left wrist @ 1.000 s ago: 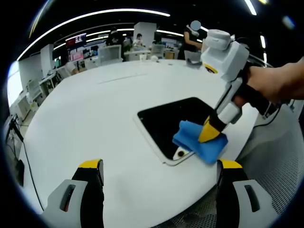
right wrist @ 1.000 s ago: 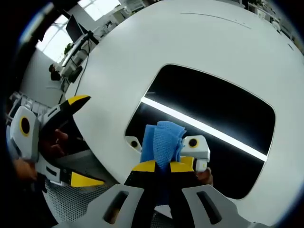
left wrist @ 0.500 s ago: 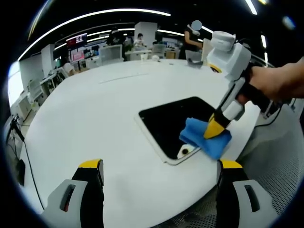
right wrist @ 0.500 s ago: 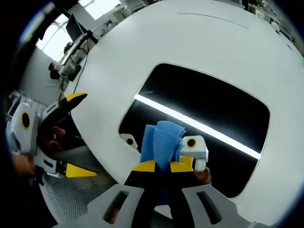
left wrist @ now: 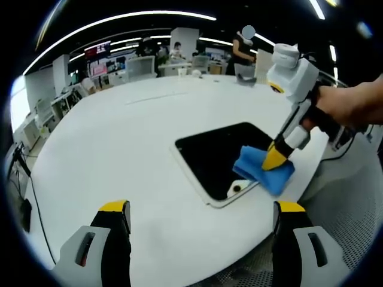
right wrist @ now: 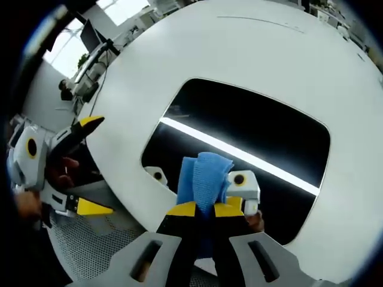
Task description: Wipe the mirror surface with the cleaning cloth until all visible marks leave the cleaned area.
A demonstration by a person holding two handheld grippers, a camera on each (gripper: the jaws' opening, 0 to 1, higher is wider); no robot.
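The mirror [left wrist: 209, 155] is a dark rounded rectangle with a white rim, lying flat on the white round table [left wrist: 114, 137]. A folded blue cloth [left wrist: 264, 171] rests on the mirror's near right corner, and my right gripper [left wrist: 277, 160] is shut on it, pressing it down. In the right gripper view the cloth [right wrist: 205, 178] sticks up between the yellow-tipped jaws of my right gripper [right wrist: 204, 210], over the mirror [right wrist: 263, 122], which reflects a bright ceiling strip. My left gripper [left wrist: 200, 210] hangs open above the table's near edge, holding nothing. It appears again as my left gripper [right wrist: 91, 165], off the table's rim.
A person's hand [left wrist: 353, 104] holds the right gripper. The table edge [left wrist: 263, 254] runs close below the mirror, with perforated grey floor [left wrist: 353, 215] beyond it. Office desks, screens and people [left wrist: 173, 51] stand far behind the table.
My right gripper has slid the cloth to the right along the mirror's near end. The left gripper has stayed where it was, open.
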